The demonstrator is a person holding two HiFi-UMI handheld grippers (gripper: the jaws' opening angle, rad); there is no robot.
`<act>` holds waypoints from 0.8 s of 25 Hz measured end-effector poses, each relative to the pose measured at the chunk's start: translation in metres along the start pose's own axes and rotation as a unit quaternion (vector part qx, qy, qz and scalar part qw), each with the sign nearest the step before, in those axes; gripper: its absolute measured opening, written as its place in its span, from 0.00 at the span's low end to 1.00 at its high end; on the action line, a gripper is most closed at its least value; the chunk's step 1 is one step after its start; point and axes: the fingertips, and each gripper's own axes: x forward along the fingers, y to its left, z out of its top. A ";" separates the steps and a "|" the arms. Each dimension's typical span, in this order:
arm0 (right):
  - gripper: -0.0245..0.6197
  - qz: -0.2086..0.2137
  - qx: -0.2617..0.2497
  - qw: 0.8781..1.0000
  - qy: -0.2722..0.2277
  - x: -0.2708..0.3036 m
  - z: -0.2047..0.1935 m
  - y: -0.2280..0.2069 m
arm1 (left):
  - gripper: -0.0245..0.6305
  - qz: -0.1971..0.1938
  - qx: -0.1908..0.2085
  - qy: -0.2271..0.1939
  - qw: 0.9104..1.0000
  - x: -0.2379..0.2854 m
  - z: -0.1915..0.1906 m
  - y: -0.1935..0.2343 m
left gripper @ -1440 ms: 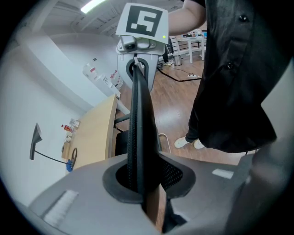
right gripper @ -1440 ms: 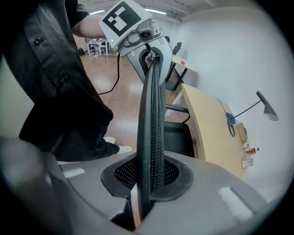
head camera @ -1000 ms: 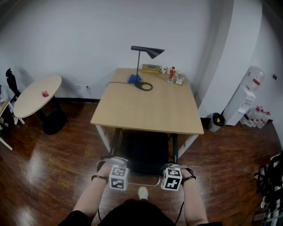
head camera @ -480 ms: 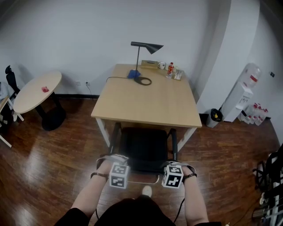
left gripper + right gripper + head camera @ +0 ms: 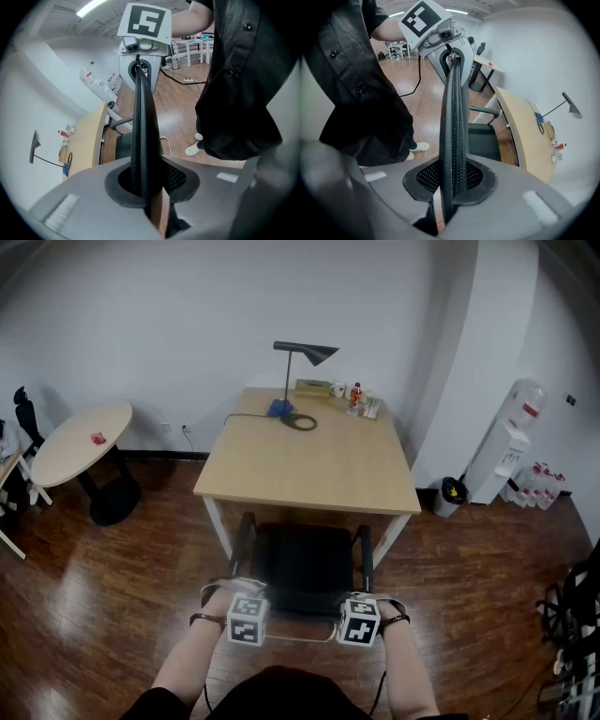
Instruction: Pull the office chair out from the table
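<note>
The black office chair (image 5: 305, 561) stands in front of the wooden table (image 5: 309, 465), its seat and both armrests showing past the table's near edge. My left gripper (image 5: 246, 617) and right gripper (image 5: 359, 619) sit side by side at the top of the mesh backrest, near my body. In the left gripper view the left gripper (image 5: 145, 187) is shut on the backrest's thin top edge (image 5: 140, 126). The right gripper (image 5: 450, 183) pinches the same backrest edge (image 5: 453, 126) in the right gripper view. Each gripper view shows the other gripper's marker cube at the far end of that edge.
A black desk lamp (image 5: 302, 352), its cable and small bottles (image 5: 356, 397) sit at the table's far end by the wall. A round side table (image 5: 80, 442) stands at the left, a water dispenser (image 5: 508, 451) and a dark bin (image 5: 453, 493) at the right. The floor is dark wood.
The chair has rolled back out from under the table toward me, so more of its seat shows. Both grippers came back with it, still clamped on the backrest.
</note>
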 end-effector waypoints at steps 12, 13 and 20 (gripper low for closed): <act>0.16 0.004 0.002 1.000 0.000 -0.011 -0.004 0.042 | 0.15 -0.004 -0.005 0.005 1.000 -0.014 0.016 -0.040; 0.16 0.002 0.003 1.000 0.001 -0.011 -0.005 0.044 | 0.15 -0.004 -0.005 0.004 1.000 -0.015 0.016 -0.042; 0.16 0.007 0.005 1.000 0.003 -0.014 -0.003 0.060 | 0.15 -0.006 -0.010 0.004 1.000 -0.020 0.020 -0.056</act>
